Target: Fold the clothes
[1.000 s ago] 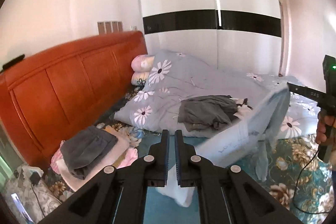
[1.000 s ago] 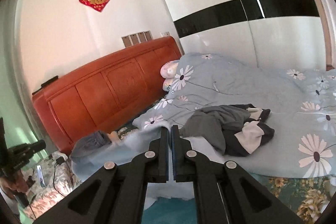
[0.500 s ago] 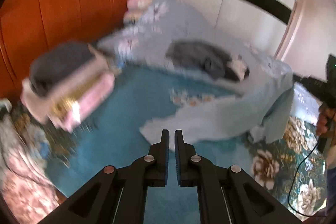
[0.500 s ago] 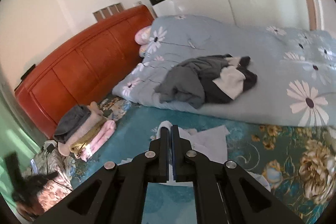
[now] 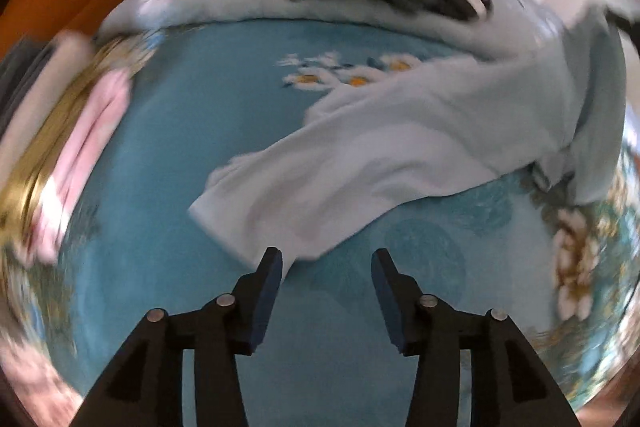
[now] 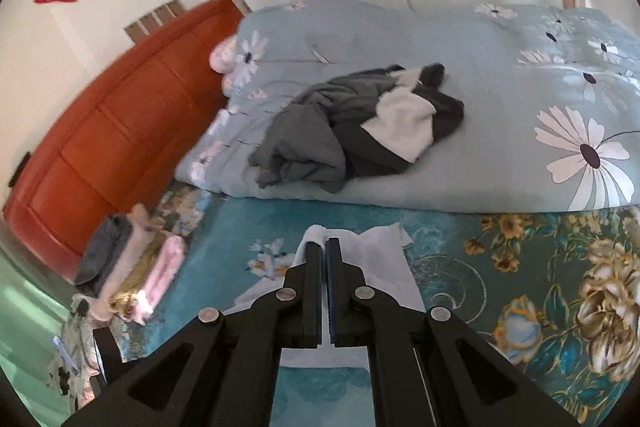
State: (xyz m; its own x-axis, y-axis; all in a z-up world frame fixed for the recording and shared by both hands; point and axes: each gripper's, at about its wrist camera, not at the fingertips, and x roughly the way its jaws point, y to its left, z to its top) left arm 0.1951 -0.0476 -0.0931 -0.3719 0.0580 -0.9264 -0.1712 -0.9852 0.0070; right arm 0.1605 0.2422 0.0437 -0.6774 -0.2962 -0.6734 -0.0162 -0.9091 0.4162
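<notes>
Looking down my left tool [image 5: 326, 263], its fingers are spread wide with nothing between them, and the near corner of the pale blue shirt [image 5: 400, 155] lies on the teal bedsheet [image 5: 200, 107] just ahead, touching the left fingertip. My right tool [image 6: 323, 247] is pinched tight on the shirt's other end [image 6: 384, 259]. Further ahead, a gray clothes pile [image 6: 352, 123] sits on the flowered duvet [image 6: 520, 131]; folded stack [image 6: 132, 267] off left.

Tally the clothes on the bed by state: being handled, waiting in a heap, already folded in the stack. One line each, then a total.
Being handled: 1, the pale blue garment, pinched by the right gripper.
Waiting heap: 1 grey and white pile; pieces inside cannot be separated.
Folded stack: about 4 layers, grey, cream, gold and pink.
Total: about 6.
</notes>
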